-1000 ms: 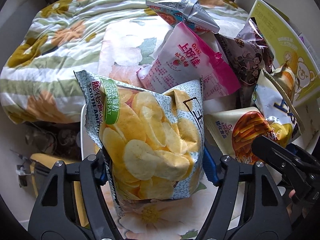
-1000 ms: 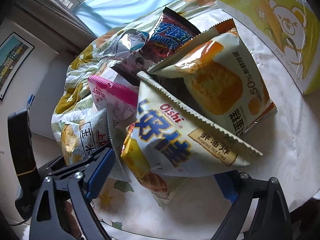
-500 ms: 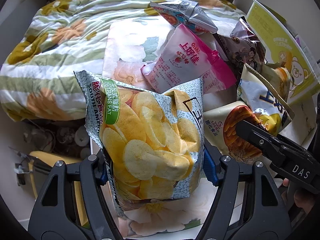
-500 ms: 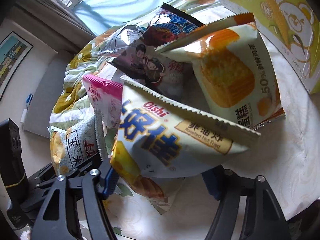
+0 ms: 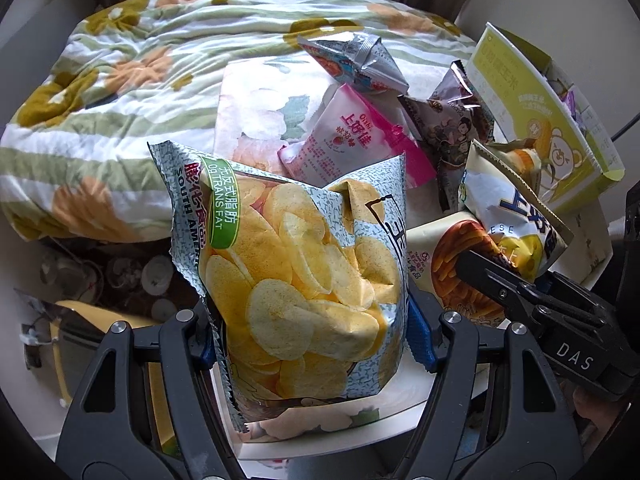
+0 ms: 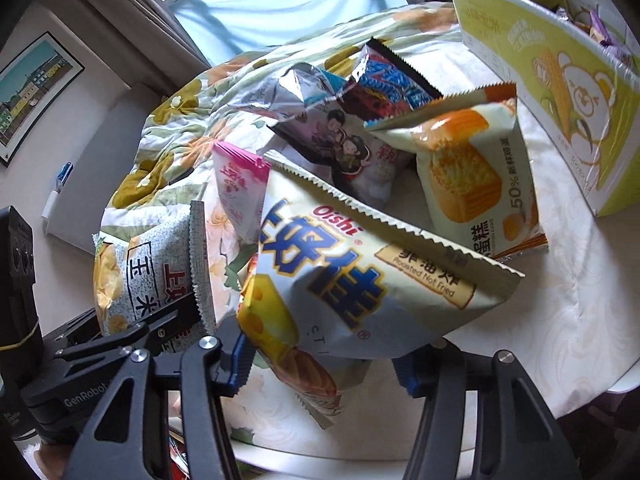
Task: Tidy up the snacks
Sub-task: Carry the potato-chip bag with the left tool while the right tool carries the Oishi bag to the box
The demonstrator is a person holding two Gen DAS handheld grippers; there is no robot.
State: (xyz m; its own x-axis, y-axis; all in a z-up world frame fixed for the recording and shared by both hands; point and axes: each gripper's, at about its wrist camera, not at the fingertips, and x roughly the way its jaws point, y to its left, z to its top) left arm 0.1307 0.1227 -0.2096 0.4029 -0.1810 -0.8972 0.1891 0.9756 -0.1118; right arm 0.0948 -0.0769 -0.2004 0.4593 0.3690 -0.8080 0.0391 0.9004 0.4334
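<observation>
Presently, both hands: each held one snack bag over the small round table (image 6: pixel 568 320).
Left gripper (image 5: pixel 312 338): jaws partway open and pressed on the flanks of the potato chip bag (image 5: pixel 304 276); bag upright, its lower end hanging past the table's near edge.
Right gripper (image 6: pixel 320 354): jaws were closing, with the Oishi cheese bag (image 6: pixel 360 280) between them; the blue pads sat against the bag's lower end, so it read as held.
Step in hand (judged): securing both bags before carrying them to wherever they get sorted, likely the yellow-green box (image 6: pixel 560 80) at the table's far right.
Doing it well: squeeze only until the air-filled bag stops slipping, since harder pressure would crush the contents; lift straight clear of the pile before swinging sideways, as the cheese bag's serrated top edge lay just over the cake bag (image 6: pixel 468 168) and could drag it.
Risk: the chip bag was gripped low, so it may tip forward when moved.
Pile remaining: pink bag (image 5: pixel 352 140), silver packet (image 5: pixel 356 60), brown bag (image 5: pixel 452 128), fries-print bag (image 5: pixel 448 268).
Left view only: the chip bag's full printed front, the fries-print bag beneath the right gripper, and the floor clutter off the table's left.
Right view only: wrapped sweets already inside the box, the cake bag's face, a framed picture (image 6: pixel 32 92) on the wall.
</observation>
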